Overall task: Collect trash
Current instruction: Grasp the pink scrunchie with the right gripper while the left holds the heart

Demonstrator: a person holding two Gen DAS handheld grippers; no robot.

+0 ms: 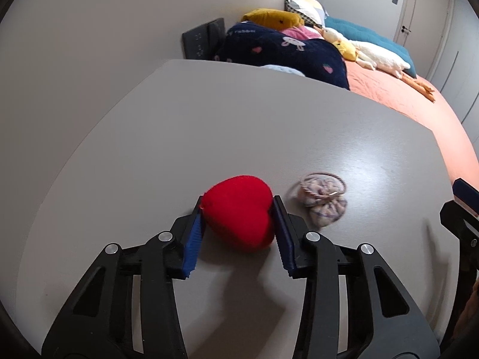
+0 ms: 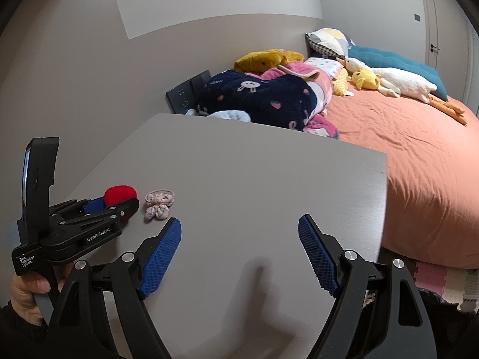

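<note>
A red plush heart (image 1: 239, 212) lies on the grey table (image 1: 209, 125). My left gripper (image 1: 238, 206) is shut on it, one blue pad against each side. It also shows in the right wrist view (image 2: 119, 194), held by the left gripper (image 2: 119, 206). A small pink-and-white fabric scrunchie (image 1: 324, 200) lies just right of the heart, also in the right wrist view (image 2: 158, 205). My right gripper (image 2: 239, 227) is open and empty above the bare table (image 2: 239, 164), right of the scrunchie.
A bed with an orange sheet (image 2: 419, 155) runs along the table's far and right edges, piled with a navy blanket (image 2: 263, 95), pillows and a plush goose (image 2: 398, 83). A dark wall panel (image 2: 185, 92) sits behind the table. Foam floor mats (image 2: 443, 278) lie at the lower right.
</note>
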